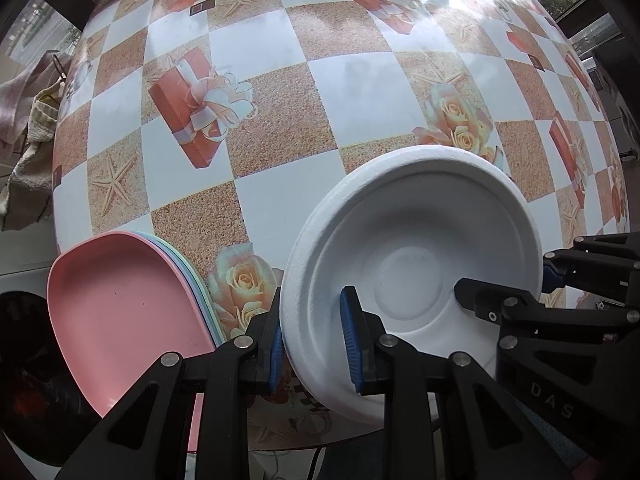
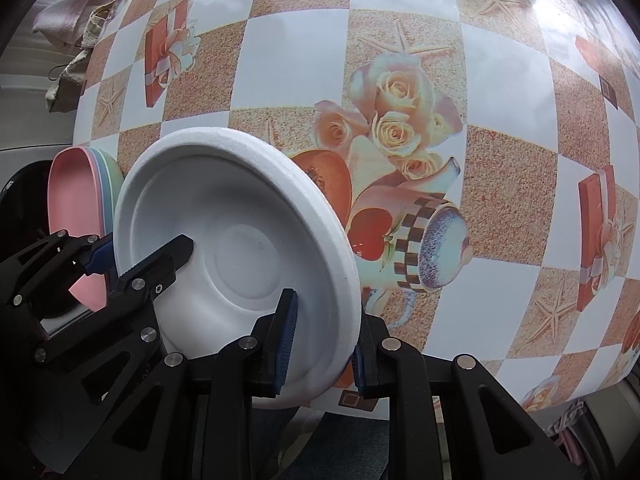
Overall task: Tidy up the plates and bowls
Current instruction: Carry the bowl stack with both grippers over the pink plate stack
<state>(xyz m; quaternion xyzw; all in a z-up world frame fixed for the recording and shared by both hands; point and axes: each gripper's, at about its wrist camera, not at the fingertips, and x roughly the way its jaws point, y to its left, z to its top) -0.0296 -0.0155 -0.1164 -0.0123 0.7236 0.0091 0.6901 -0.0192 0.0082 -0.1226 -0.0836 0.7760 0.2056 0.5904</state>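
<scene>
Near the table [image 1: 280, 184] edge, both grippers, left gripper [image 1: 314, 340] and right gripper [image 2: 320, 340], pinch the white bowl [image 1: 412, 264]; lift it level together, beside the pink plates [image 1: 120, 312]

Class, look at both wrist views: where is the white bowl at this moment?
The white bowl is gripped by its rim on opposite sides by the left gripper and right gripper, above the near table edge, just right of the stack of pastel plates.

Bowl sitting between two grippers, plates lying to its left

On the table [image 1: 280, 184] the bowl [image 1: 416, 264] is sitting near the front edge; the left gripper [image 1: 314, 340] is gripping its left rim and the right gripper [image 2: 322, 342] its right rim, while the plate stack [image 1: 120, 312] is lying just left of the bowl, overhanging the table's edge.
</scene>
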